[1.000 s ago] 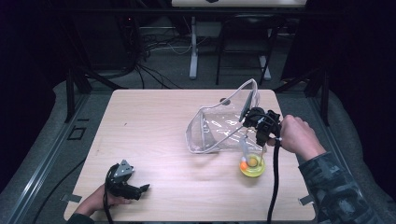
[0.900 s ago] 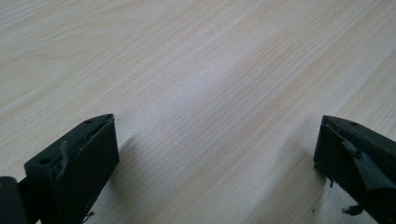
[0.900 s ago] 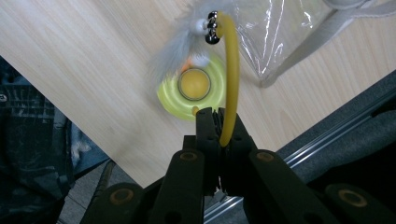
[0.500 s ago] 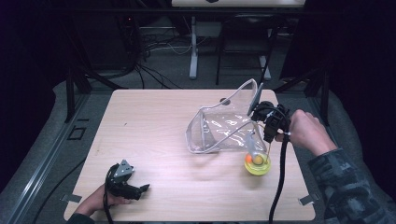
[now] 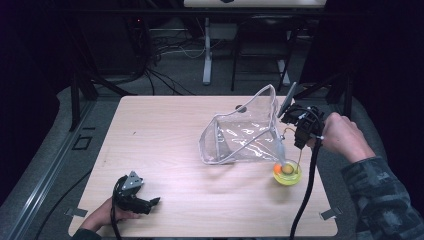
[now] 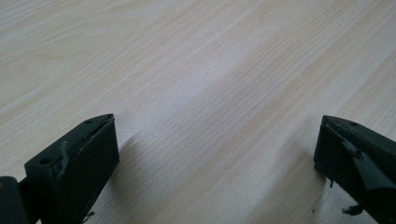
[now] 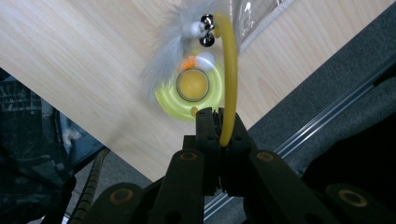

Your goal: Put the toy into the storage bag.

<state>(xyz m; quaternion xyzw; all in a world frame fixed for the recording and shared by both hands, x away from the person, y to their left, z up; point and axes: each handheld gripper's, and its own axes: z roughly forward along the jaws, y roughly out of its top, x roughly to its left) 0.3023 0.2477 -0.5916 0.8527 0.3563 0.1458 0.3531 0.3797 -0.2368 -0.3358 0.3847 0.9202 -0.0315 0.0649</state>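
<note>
Clenched tight, my right gripper [image 7: 219,122] pinches the lower end of a yellow wand [image 7: 229,74], whose feather and small bells [image 7: 205,29] dangle just beyond my jaws, over a yellow-green dish [image 5: 287,173] on the table [image 5: 165,135]. Beside it lies a clear plastic bag [image 5: 242,135]. My left gripper [image 6: 215,154] rests released on bare wood. No writing is legible
</note>
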